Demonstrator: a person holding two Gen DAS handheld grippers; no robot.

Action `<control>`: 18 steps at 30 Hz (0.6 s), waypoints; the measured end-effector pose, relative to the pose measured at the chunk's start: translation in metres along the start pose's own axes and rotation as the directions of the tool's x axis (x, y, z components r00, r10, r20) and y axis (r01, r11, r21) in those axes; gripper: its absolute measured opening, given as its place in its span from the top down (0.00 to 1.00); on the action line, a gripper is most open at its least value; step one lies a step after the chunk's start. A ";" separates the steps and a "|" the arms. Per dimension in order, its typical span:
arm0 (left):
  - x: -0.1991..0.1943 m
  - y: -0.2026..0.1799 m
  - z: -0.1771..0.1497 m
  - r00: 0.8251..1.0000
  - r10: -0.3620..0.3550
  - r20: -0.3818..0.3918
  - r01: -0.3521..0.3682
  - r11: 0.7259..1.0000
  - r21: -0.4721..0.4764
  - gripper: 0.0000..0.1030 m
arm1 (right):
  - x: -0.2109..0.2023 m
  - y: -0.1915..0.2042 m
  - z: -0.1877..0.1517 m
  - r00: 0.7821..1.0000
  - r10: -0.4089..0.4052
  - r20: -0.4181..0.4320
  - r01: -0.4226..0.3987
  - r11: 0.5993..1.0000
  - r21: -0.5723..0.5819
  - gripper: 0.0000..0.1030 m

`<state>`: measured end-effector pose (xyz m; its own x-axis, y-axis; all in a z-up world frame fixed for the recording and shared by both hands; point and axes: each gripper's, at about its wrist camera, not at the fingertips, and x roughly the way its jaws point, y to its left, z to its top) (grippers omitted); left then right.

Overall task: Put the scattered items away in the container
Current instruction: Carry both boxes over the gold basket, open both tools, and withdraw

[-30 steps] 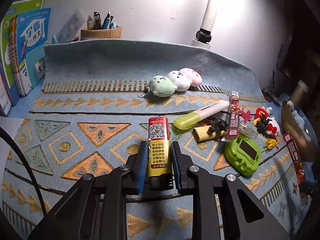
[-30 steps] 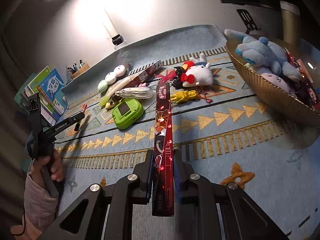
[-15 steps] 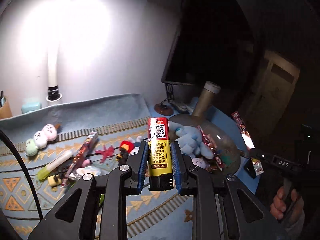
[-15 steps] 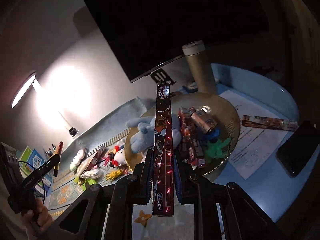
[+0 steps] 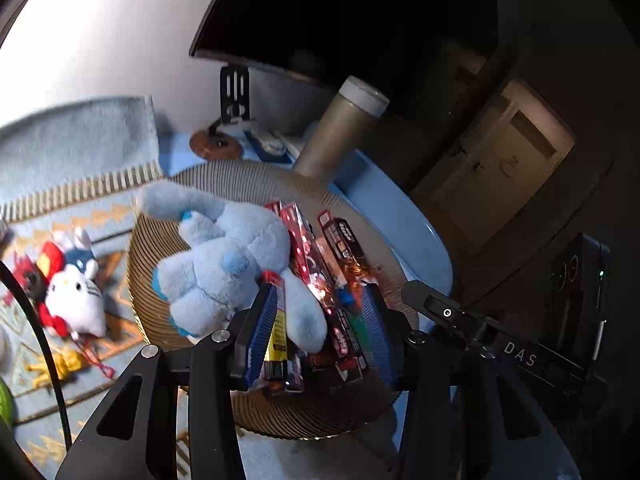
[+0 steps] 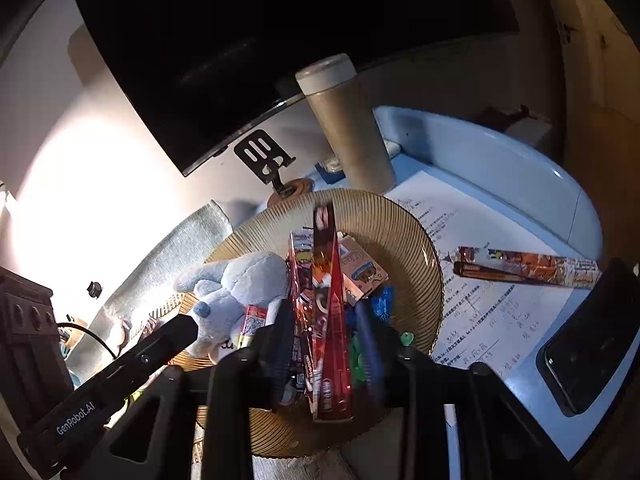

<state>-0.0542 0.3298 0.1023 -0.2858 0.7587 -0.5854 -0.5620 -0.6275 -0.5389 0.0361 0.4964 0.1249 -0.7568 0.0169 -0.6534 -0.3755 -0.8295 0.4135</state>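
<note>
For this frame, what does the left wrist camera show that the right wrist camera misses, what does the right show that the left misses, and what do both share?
Only the left wrist view shows the white cat plush and yellow toy lying on the patterned mat.

Only the right wrist view shows the printed sheet, the long box lying on it, and the black phone.

Both show the ribbed gold bowl, the blue plush inside it, the tan flask behind it, and the yellow-and-red tube.

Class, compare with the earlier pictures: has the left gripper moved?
Yes. The left gripper has swung right, off the patterned mat, and now hangs open over the gold bowl.
</note>
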 end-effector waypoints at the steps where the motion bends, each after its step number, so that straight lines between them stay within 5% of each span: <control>1: 0.000 0.003 -0.003 1.000 -0.018 -0.015 0.018 1.000 -0.025 0.59 | -0.002 -0.003 -0.002 1.000 0.015 0.009 -0.015 1.000 0.016 0.56; 11: -0.053 0.018 -0.032 0.999 -0.047 0.018 0.049 0.992 -0.113 0.57 | -0.038 -0.007 -0.023 0.999 0.035 0.026 -0.035 0.999 0.025 0.53; 18: -0.098 0.057 -0.071 0.999 -0.025 0.034 0.032 0.974 -0.225 0.57 | -0.055 0.033 -0.055 0.996 0.093 0.010 -0.093 0.995 -0.040 0.45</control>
<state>-0.0033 0.2068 0.0861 -0.2976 0.7795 -0.5512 -0.3822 -0.6264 -0.6794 0.0942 0.4371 0.1396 -0.7938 -0.0547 -0.6057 -0.2820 -0.8493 0.4463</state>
